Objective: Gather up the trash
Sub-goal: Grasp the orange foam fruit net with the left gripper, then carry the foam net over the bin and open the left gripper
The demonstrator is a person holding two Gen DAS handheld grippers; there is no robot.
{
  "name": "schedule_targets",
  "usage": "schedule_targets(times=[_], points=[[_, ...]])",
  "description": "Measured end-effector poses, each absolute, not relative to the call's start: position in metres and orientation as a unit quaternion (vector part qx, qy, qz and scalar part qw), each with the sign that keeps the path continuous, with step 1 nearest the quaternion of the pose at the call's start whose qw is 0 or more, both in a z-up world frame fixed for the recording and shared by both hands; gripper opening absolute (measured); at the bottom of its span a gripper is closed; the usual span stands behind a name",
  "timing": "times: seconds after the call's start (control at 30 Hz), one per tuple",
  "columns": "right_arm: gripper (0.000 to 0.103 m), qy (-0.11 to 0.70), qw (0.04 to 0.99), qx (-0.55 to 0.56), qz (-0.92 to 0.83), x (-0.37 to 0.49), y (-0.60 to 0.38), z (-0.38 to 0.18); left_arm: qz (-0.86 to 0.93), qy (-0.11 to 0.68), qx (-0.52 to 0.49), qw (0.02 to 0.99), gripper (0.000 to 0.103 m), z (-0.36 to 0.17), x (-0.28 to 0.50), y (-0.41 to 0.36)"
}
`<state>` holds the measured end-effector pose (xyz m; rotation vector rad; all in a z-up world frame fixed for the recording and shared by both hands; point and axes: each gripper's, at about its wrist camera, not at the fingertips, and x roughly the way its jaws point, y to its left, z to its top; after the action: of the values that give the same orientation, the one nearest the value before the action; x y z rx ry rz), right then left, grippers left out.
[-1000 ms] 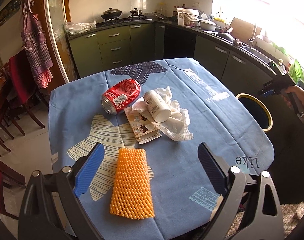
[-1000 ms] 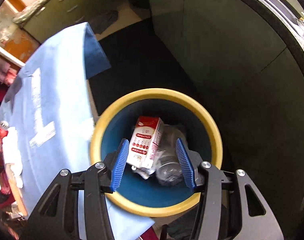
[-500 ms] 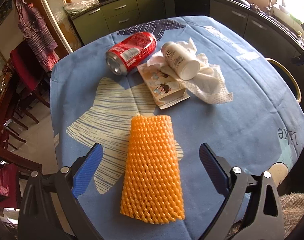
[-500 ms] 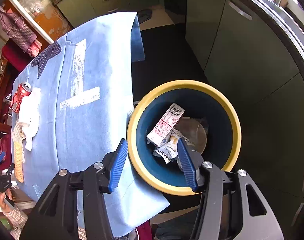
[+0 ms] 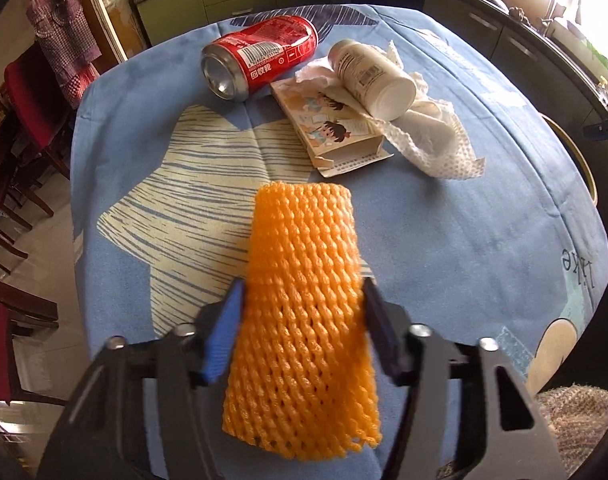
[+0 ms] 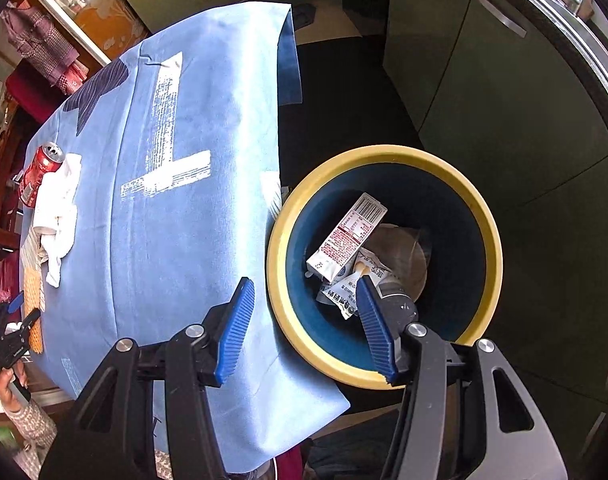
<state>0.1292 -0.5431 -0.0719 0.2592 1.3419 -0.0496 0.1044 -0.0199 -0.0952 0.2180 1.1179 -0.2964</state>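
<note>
Left wrist view: left gripper (image 5: pixel 302 316), jaws just closing, clamped on orange foam net (image 5: pixel 300 320) at near table (image 5: pixel 444 248) edge. Right gripper (image 6: pixel 304 320) held agape, empty, over bin (image 6: pixel 388 374).

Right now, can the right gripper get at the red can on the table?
Probably not directly. The right gripper hangs open over the table's edge by the bin, while the red can lies at the far side. The bare blue tablecloth leaves the way free, but it needs a long reach.
</note>
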Motion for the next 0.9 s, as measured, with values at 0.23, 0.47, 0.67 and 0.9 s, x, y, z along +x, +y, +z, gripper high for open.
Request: schedule_targets(times=[0.23,0.47,0.67,0.9], points=[[0.053,0.618,0.776,0.12,-0.02,0.127,-0.543,-0.071,-0.157,0.5,0.094,0.847,0.013,-0.078,0.102,-0.025],[0.053,0.611,0.782,0.123,-0.024,0.118,-0.552,-0.065,-0.245,0.462,0.113,0.845,0.013,-0.031,0.093,-0.075],[0.053,0.6,0.79,0.118,-0.046,0.091,-0.574,-0.055,-0.359,0.42,0.174,0.815,0.013,0.006,0.094,-0.188],[0.054,0.584,0.798,0.127,-0.08,0.038,-0.617,-0.046,-0.479,0.416,0.196,0.748,0.014,-0.004,0.102,-0.356]])
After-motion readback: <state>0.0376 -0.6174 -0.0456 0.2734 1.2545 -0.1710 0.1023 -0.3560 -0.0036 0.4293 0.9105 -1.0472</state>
